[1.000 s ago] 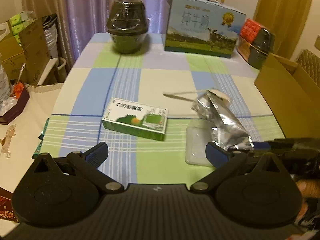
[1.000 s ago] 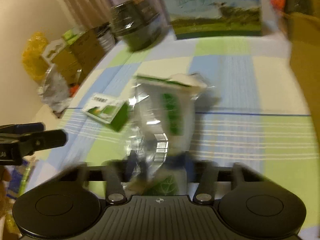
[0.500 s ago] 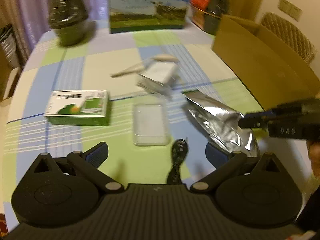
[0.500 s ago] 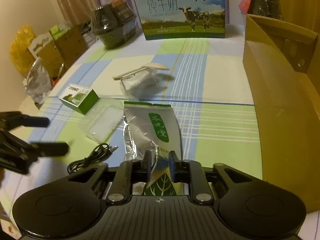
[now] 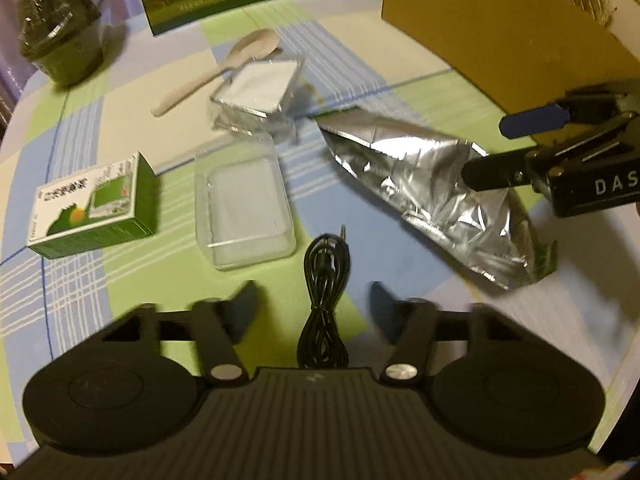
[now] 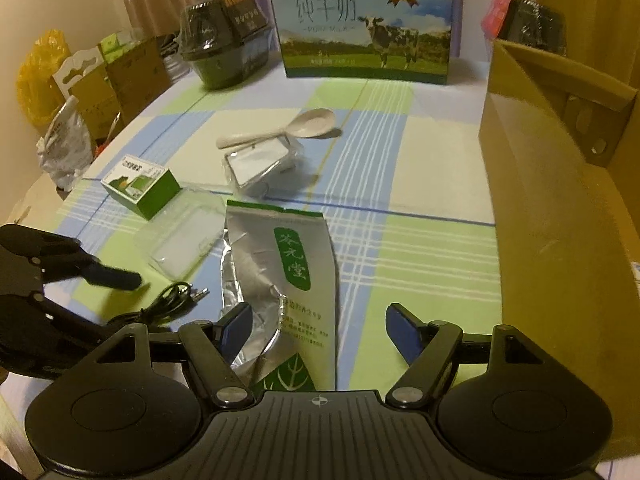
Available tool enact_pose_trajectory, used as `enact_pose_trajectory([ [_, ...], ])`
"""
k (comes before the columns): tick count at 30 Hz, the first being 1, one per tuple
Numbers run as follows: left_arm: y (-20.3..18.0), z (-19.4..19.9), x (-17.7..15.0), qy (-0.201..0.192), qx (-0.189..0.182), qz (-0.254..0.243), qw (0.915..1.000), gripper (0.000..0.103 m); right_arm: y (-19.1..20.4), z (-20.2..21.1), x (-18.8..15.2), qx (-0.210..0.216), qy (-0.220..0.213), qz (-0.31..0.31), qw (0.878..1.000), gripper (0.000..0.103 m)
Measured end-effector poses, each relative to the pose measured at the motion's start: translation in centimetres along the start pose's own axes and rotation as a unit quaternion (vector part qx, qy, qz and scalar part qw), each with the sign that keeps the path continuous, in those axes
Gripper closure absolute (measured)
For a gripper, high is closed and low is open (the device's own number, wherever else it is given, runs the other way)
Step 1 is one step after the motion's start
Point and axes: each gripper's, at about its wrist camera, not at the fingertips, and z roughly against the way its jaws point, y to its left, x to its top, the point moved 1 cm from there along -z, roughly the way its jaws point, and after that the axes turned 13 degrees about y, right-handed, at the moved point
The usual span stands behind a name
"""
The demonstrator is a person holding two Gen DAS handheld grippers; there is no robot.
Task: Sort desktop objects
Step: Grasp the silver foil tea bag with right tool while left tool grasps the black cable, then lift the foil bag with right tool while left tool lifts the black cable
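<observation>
- Right gripper (image 6: 316, 334) is spread, straddling the foil pouch (image 6: 280, 276), which lies flat on the desk (image 6: 420, 168) left of the cardboard box (image 6: 560, 184).
- Left gripper (image 5: 312, 308) is spread over the cable (image 5: 324, 300), just left of the pouch.
- Risk: the slick, crinkled pouch may slide or buckle; the loose cable coil could snag a finger.

Both wrist views look low and close across the table (image 5: 400, 60), sharing the foil pouch (image 6: 280, 264).
</observation>
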Motion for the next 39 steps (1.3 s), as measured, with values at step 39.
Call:
enact_pose_trajectory([
  [39, 1.3, 0.4, -0.5, 0.01, -0.008, 0.022, 0.9997, 0.086, 2.5, -4.1, 1.6, -0.016, 0.055, 0.02, 0.998, 0.053],
])
